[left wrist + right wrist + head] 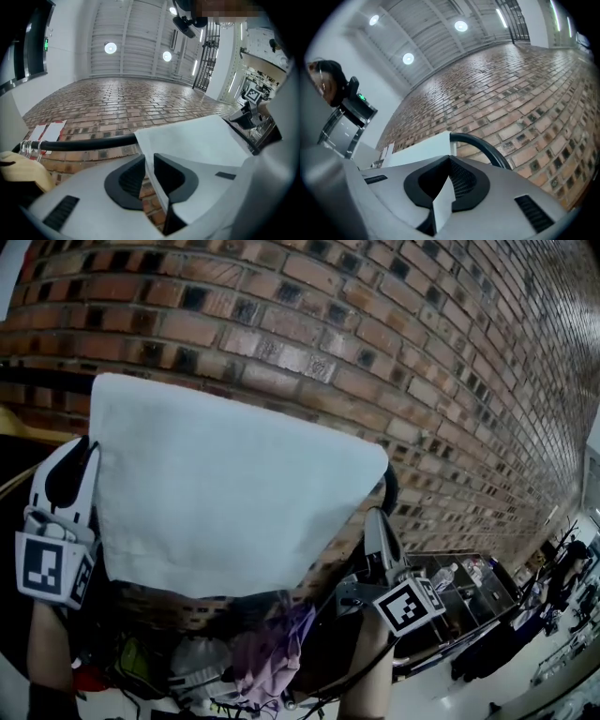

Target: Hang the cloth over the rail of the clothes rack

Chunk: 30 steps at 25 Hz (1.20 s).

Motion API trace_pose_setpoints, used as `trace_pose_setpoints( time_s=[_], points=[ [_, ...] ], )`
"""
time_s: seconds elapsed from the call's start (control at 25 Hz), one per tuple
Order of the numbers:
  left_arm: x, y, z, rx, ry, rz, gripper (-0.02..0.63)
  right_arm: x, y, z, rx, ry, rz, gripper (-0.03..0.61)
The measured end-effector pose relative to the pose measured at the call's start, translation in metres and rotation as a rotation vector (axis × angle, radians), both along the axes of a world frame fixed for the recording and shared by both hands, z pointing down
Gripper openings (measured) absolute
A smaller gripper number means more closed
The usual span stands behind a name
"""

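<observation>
On my left, the left gripper (82, 460) has its jaws closed down to a narrow slit on the left edge of the plain white rectangular cloth (225, 493). In the left gripper view, that edge runs straight down between the dark pads of the left gripper (149, 161).

The cloth hangs flat and spread wide between my two grippers, in front of the red-brown brick wall (422, 352). It is smooth and unprinted with a fine, even weave. Its top edge slopes down to the right and its lower edge sags in a shallow curve.

The round black metal rail of the clothes rack (89, 143) runs in from the left and disappears under the edge of the cloth (197, 140). I cannot tell whether the fabric's weight is on it.

On the right, the right gripper (373, 514) is pinched tight on the other side. In the right gripper view, a white corner of the cloth sticks out below the closed pads of the right gripper (449, 161). Beyond it, the rail (480, 143) bends downward just past the cloth (419, 150).

For markings, the left marker cube (47, 568) and the right marker cube (410, 604) each carry a black-and-white square pattern. A small green lit sign (46, 44) and a red-and-white sheet on the wall (47, 131) are too small for me to read.
</observation>
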State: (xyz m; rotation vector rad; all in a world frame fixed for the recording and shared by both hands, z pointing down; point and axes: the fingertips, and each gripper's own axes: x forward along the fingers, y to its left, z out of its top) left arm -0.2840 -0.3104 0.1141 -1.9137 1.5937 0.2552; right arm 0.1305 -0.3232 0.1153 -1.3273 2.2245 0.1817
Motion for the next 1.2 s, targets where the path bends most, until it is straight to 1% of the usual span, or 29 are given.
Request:
trace_pose_setpoints(
  time_s=[0.12, 0.24, 0.32, 0.44, 0.64, 0.76, 0.84, 0.92, 1.0, 1.2],
  points=[
    [0.001, 0.022, 0.023, 0.007, 0.007, 0.020, 0.078, -0.011, 0.013, 0.029, 0.053, 0.081, 0.089, 0.028],
    [0.001, 0.035, 0.056, 0.002, -0.003, 0.006, 0.054, -0.023, 0.025, 0.063, 0.108, 0.135, 0.153, 0.028],
    [-0.001, 0.038, 0.079, -0.014, -0.002, -0.009, 0.037, -0.032, 0.031, 0.087, 0.128, 0.146, 0.168, 0.028],
    [0.001, 0.038, 0.114, -0.050, 0.026, 0.011, 0.024, -0.045, 0.039, 0.119, 0.154, 0.143, 0.176, 0.028],
    [0.003, 0.039, 0.177, -0.132, 0.107, 0.039, 0.012, -0.073, 0.064, 0.161, 0.199, 0.113, 0.186, 0.028],
    [0.008, 0.044, 0.211, -0.166, 0.148, 0.062, 0.012, -0.092, 0.077, 0.183, 0.206, 0.143, 0.224, 0.028],
    [0.015, 0.044, 0.232, -0.207, 0.179, 0.090, 0.011, -0.104, 0.083, 0.196, 0.202, 0.161, 0.227, 0.028],
    [0.023, 0.044, 0.253, -0.258, 0.189, 0.107, 0.011, -0.113, 0.086, 0.212, 0.173, 0.178, 0.219, 0.026],
    [0.032, 0.044, 0.272, -0.302, 0.173, 0.117, 0.012, -0.117, 0.086, 0.232, 0.126, 0.196, 0.211, 0.025],
    [0.052, 0.052, 0.310, -0.405, 0.136, 0.152, 0.011, -0.126, 0.087, 0.274, 0.009, 0.223, 0.143, 0.020]
  ],
)
